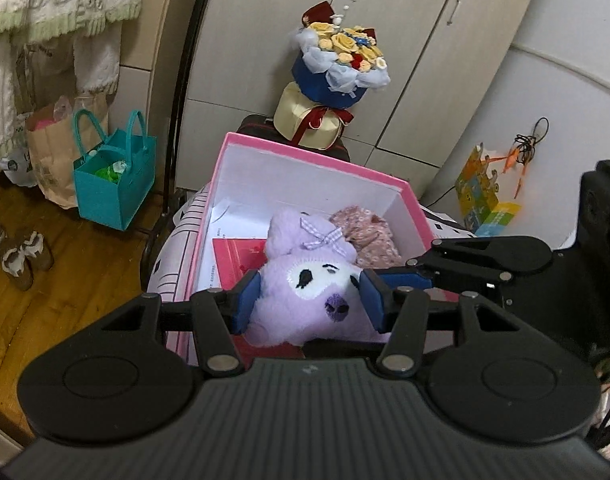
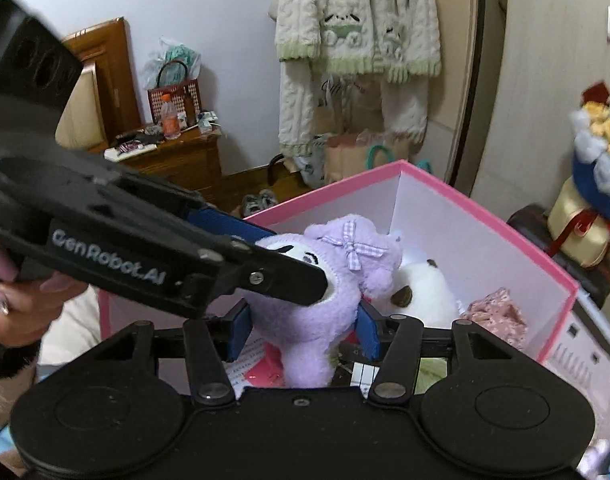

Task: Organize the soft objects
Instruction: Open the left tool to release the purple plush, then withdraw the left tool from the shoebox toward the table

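A purple plush toy [image 1: 293, 240] with a checked bow hangs over an open pink box [image 1: 305, 153]. My left gripper [image 1: 311, 300] is shut on its head, blue pads pressing both cheeks. In the right wrist view my right gripper [image 2: 303, 330] is shut on the purple plush toy [image 2: 305, 328] lower down its body, above the pink box [image 2: 485, 209]. The left gripper [image 2: 293, 258] reaches in from the left, held by a hand [image 2: 21, 304]. Inside the box lie a white plush [image 2: 421, 292], a pink floral cloth [image 1: 369, 236] and a red card [image 1: 237, 256].
A teal bag [image 1: 113, 184] and paper bags stand on the wooden floor to the left, with shoes [image 1: 23, 260] nearby. A flower bouquet [image 1: 337, 64] sits behind the box before a wardrobe. Fleecy clothes [image 2: 357, 32] hang on the wall beside a wooden bedside table [image 2: 177, 156].
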`<state>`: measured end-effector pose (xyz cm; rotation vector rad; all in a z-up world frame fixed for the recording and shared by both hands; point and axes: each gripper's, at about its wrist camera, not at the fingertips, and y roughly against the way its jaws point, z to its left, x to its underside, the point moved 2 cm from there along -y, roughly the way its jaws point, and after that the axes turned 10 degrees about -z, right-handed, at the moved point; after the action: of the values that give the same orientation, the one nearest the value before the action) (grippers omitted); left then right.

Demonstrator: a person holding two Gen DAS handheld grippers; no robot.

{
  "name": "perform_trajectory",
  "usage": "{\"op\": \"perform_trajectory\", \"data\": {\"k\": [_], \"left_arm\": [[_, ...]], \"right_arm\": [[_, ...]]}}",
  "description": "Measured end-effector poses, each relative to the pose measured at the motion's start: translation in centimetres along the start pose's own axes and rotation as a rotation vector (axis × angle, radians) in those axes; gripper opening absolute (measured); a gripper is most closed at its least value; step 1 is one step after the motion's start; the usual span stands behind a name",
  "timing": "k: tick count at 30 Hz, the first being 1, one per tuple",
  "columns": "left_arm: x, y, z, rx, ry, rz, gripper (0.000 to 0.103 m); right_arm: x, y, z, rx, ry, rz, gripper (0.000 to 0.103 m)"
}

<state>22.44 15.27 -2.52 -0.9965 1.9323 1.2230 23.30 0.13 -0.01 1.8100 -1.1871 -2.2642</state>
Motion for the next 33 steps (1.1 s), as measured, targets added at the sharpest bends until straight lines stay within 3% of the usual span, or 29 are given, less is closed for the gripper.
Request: {"op": "perform_trajectory", "data": {"k": [6,8,10,12,16,23,33], "left_arm": [[0.4,-0.7,-0.1,-0.042,-0.014,0.009,0.052],[0.5,-0.2,-0.3,-0.086,-0.03,-0.016,0.055],[0.8,0.9,-0.8,-0.148,-0.08,-0.07,0.056],[1.2,2.4,-1.3,-0.173,-0.119,-0.111,0.057],[2.0,4.8,-2.1,-0.136,-0.14,-0.123,0.057],[3.5,9.2,-5.1,-0.102,-0.24,-0.14,0.061],[5.5,14.4,-9.1,0.007,-0.321,-0.143,0.065]], "right_arm": [[0.6,-1.3,-0.5,0.002,-0.014,0.014,0.063],[0.6,-1.1,-0.4,0.052,-0.007,-0.013,0.072],[0.9,0.1,-0.2,0.112,0.007,-0.065,0.072],[1.4,1.8,-0.2,0.102,-0.01,-0.101,0.072],[2.8,5.3,-0.1,0.12,-0.049,-0.142,0.073],[4.9,10.1,1.6,0.169,-0.08,-0.122,0.073],[7.8,17.4,4.3,0.191,-0.115,-0.118,0.078]]}}
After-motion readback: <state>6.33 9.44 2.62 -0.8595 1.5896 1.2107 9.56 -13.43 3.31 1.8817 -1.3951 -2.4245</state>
